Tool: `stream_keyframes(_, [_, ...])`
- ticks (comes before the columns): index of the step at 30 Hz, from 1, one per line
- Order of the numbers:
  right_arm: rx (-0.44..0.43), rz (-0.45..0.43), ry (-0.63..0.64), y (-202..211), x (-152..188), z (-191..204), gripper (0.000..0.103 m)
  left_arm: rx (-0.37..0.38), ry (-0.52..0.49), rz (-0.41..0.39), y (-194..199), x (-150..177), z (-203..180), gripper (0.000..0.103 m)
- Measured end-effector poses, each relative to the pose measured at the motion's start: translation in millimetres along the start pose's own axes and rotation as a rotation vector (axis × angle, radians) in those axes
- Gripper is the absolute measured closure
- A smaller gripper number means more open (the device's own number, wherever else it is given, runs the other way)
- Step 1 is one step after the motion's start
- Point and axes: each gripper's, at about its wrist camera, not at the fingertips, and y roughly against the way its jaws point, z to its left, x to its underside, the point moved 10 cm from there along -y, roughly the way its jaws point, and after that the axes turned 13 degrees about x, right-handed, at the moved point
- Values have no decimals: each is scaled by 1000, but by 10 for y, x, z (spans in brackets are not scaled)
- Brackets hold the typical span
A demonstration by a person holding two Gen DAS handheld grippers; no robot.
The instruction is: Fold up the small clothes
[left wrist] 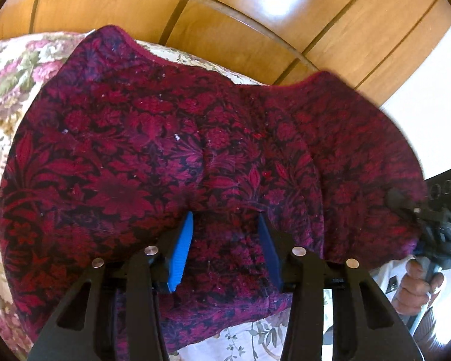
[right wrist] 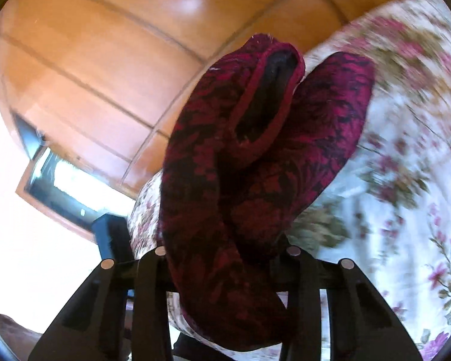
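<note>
A dark red and black floral knit garment [left wrist: 171, 138] lies spread over a flowered bed cover. My left gripper [left wrist: 225, 240] stands low at its near edge, and a bunched fold of the cloth fills the gap between its blue pads [left wrist: 180, 249]. At the far right of the left wrist view, my right gripper [left wrist: 427, 210] holds the garment's right end raised. In the right wrist view the garment [right wrist: 255, 156] rises in a thick roll out of my right gripper [right wrist: 225, 249]. The cloth hides that gripper's fingertips, and a hemmed opening shows at the top.
The cream bed cover [left wrist: 12, 78] with pink flowers [right wrist: 406, 156] lies under everything. Glossy wooden panels [left wrist: 225, 24] stand behind the bed. A person's hand [left wrist: 418, 282] grips the right tool's handle. A wood-framed window [right wrist: 54, 186] shows at the left.
</note>
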Motion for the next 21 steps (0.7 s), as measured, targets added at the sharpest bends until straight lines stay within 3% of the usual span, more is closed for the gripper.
stream_keyframes(7, [-100, 23, 155, -222, 64, 936, 69, 83, 97, -29, 134, 18, 183, 70])
stream_keyframes(11, [-49, 66, 245, -519, 199, 1209, 69, 138, 150, -65, 340, -10, 239, 70])
stream_keyframes(15, [11, 84, 314, -728, 316, 1305, 69, 150, 185, -164, 881, -52, 418, 70])
stream_keyframes(18, [56, 85, 376, -858, 387, 1388, 69, 169, 240, -251, 1343, -60, 629, 62])
stream_keyframes(21, [151, 74, 516, -1007, 518, 1499, 69, 192, 266, -318, 1715, -108, 762, 51])
